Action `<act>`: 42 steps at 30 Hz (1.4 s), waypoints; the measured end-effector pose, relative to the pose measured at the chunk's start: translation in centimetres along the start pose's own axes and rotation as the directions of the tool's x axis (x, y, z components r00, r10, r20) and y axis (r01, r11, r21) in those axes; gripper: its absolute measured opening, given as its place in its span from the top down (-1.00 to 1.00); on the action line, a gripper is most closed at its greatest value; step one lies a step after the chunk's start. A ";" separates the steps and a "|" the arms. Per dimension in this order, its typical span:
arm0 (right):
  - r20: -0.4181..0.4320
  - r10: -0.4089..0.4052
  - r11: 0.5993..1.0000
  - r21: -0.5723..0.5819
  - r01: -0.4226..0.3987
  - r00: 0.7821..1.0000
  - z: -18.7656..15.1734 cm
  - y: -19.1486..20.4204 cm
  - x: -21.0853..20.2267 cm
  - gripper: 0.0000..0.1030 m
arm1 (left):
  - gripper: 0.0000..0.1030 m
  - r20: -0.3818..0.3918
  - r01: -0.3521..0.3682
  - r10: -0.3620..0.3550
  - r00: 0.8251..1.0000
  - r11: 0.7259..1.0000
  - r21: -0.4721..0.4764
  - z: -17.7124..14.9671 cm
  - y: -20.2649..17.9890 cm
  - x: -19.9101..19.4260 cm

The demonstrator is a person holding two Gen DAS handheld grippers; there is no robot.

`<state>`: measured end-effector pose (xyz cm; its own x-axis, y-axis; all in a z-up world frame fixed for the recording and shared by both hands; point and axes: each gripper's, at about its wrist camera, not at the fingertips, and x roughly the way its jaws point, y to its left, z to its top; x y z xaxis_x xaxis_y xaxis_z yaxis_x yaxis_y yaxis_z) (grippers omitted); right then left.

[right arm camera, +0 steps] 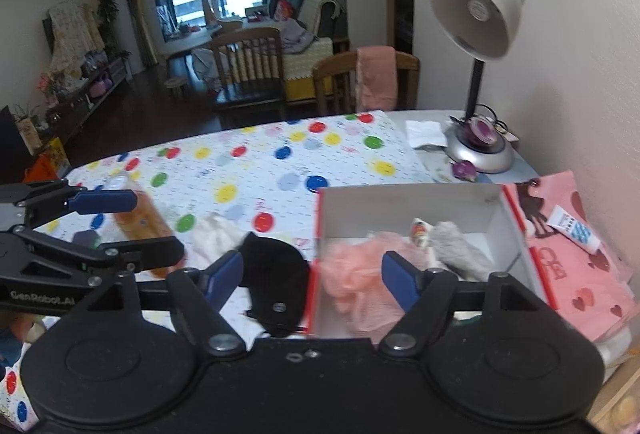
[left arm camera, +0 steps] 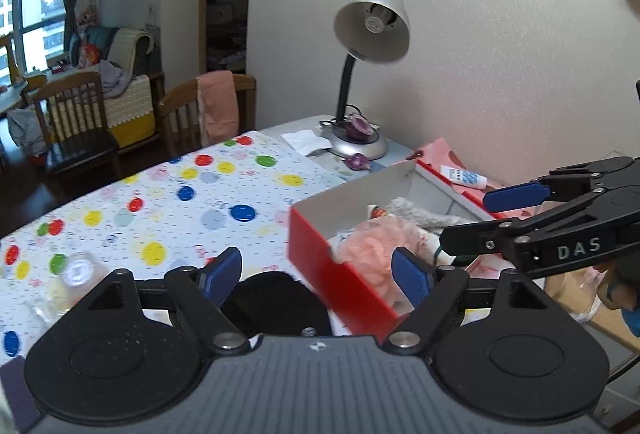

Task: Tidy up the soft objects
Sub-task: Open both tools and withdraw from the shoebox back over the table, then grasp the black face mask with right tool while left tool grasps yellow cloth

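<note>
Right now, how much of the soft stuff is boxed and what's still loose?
Done: the pink mesh pouf and the grey fuzzy toy lie inside the red box. In hand: nothing; both the left tongs and the right tongs stand open and empty. Left: the black fabric piece and the white cloth on the dotted tablecloth, beside the box.

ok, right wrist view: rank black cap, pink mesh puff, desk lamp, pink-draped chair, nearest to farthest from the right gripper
1-2. Black cap, just left of the right gripper, and pink mesh puff in the box, just right: too close to call.
3. Desk lamp, far right by the wall.
4. Pink-draped chair, beyond the table.
</note>
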<state>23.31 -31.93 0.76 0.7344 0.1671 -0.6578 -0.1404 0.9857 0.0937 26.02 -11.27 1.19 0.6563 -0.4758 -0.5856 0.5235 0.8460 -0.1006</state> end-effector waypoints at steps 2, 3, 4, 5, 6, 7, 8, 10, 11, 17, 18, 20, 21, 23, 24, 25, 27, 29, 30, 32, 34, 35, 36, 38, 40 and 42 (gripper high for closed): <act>0.017 0.008 1.000 0.003 -0.008 1.000 -0.3 1.3 -0.2 -0.59 | -0.61 0.007 -0.012 0.012 1.000 1.000 0.005 -0.5 0.8 -1.1; 0.023 0.016 1.000 0.007 -0.017 1.000 -0.4 1.9 -0.3 -0.62 | -0.63 0.010 -0.015 0.015 1.000 1.000 0.003 -0.8 1.3 -1.6; 0.029 0.024 1.000 0.011 -0.025 0.999 -0.6 2.5 -0.3 -0.63 | -0.65 0.012 -0.018 0.019 1.000 1.000 -0.001 -1.1 1.7 -2.1; 0.035 0.028 0.999 0.014 -0.029 0.999 -0.8 3.0 -0.3 -0.66 | -0.65 0.012 -0.022 0.022 1.000 1.000 -0.004 -1.4 2.2 -2.5; 0.040 0.035 0.999 0.015 -0.035 0.999 -1.0 3.5 -0.3 -0.69 | -0.65 0.013 -0.026 0.026 1.000 1.000 -0.008 -1.7 2.6 -2.9; 0.042 0.038 0.999 0.015 -0.039 0.998 -1.1 4.1 -0.3 -0.70 | -0.65 0.013 -0.031 0.031 0.999 0.999 -0.013 -2.0 3.1 -3.3; 0.044 0.038 0.999 0.014 -0.038 0.998 -1.3 4.6 -0.3 -0.71 | -0.66 0.010 -0.034 0.035 0.999 0.999 -0.021 -2.3 3.6 -3.7; 0.051 0.041 0.999 0.011 -0.042 0.998 -1.6 5.5 -0.2 -0.74 | -0.66 0.007 -0.034 0.034 0.999 0.999 -0.034 -2.9 4.6 -4.4; 0.054 0.039 0.999 0.013 -0.040 0.998 -1.7 6.0 -0.2 -0.74 | -0.67 0.007 -0.034 0.034 0.999 0.999 -0.037 -3.1 5.0 -4.7; 0.066 0.052 0.999 0.010 -0.053 0.996 -2.4 8.1 0.2 -0.78 | -0.77 0.014 -0.047 0.048 0.999 0.997 -0.061 -4.6 7.5 -6.7; 0.065 0.056 0.998 0.010 -0.057 0.996 -2.6 8.5 0.3 -0.79 | -0.82 0.014 -0.046 0.047 0.999 0.996 -0.071 -4.8 8.0 -7.0; 0.063 0.062 0.998 0.012 -0.063 0.996 -2.9 9.1 0.5 -0.80 | -0.97 0.020 -0.050 0.052 0.998 0.995 -0.083 -5.3 9.0 -7.5; 0.063 0.067 0.998 0.012 -0.068 0.996 -3.0 9.3 0.8 -0.80 | -0.98 0.026 -0.055 0.057 0.998 0.994 -0.090 -5.6 9.4 -7.8; 0.064 0.067 0.998 0.014 -0.068 0.996 -3.3 9.9 1.1 -0.82 | -0.98 0.036 -0.065 0.068 0.997 0.993 -0.094 -6.1 10.2 -8.3; 0.063 0.068 0.997 0.016 -0.070 0.996 -3.4 10.1 1.4 -0.82 | -0.98 0.032 -0.077 0.080 0.996 0.993 -0.085 -6.4 10.5 -8.4; 0.063 0.069 0.997 0.018 -0.071 0.996 -3.6 10.3 1.7 -0.83 | -0.98 0.029 -0.092 0.094 0.995 0.993 -0.075 -6.7 10.8 -8.5; 0.060 0.063 0.998 0.016 -0.065 0.996 -3.9 10.7 2.4 -0.85 | -0.98 0.027 -0.117 0.119 0.993 0.991 -0.068 -7.4 11.6 -8.5; 0.050 0.053 0.999 0.008 -0.054 0.997 -4.2 11.1 3.2 -0.86 | -1.00 0.030 -0.117 0.120 0.992 0.990 -0.081 -8.2 12.4 -8.6; 0.041 0.049 0.999 0.004 -0.049 0.998 -4.4 11.2 3.7 -0.86 | -1.00 0.035 -0.117 0.121 0.992 0.989 -0.093 -8.6 12.7 -8.6; 0.028 0.035 0.999 -0.007 -0.035 0.999 -4.7 11.4 4.7 -0.86 | -1.00 0.042 -0.121 0.127 0.991 0.986 -0.114 -9.3 13.3 -8.6; 0.008 0.033 0.999 -0.010 -0.033 0.999 -5.0 11.4 6.0 -0.86 | -1.00 0.032 -0.136 0.140 0.990 0.984 -0.117 -9.9 13.7 -8.3; -0.004 0.039 0.999 -0.013 -0.039 0.999 -5.0 11.4 6.7 -0.86 | -1.00 0.025 -0.145 0.149 0.989 0.982 -0.117 -10.2 13.9 -8.1; -0.010 0.031 0.999 -0.017 -0.031 0.999 -5.2 11.5 7.4 -0.86 | -1.00 0.021 -0.154 0.157 0.987 0.981 -0.116 -10.6 14.0 -7.9; -0.025 0.009 1.000 -0.027 -0.009 1.000 -5.3 11.5 8.9 -0.86 | -1.00 0.018 -0.170 0.173 0.985 0.978 -0.119 -11.2 14.2 -7.4; -0.039 -0.013 0.999 -0.034 0.011 0.999 -5.4 11.6 10.4 -0.86 | -1.00 0.005 -0.176 0.178 0.984 0.976 -0.128 -12.0 14.6 -6.9; -0.051 -0.035 0.998 -0.047 0.033 0.998 -5.4 11.7 12.0 -0.86 | -1.00 -0.011 -0.179 0.179 0.984 0.973 -0.145 -12.7 15.0 -6.2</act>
<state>26.93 -18.54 -10.06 0.7040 0.1310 -0.6980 -0.1473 0.9884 0.0369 22.85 7.42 -6.91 0.7332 -0.3140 -0.6032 0.3135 0.9432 -0.1099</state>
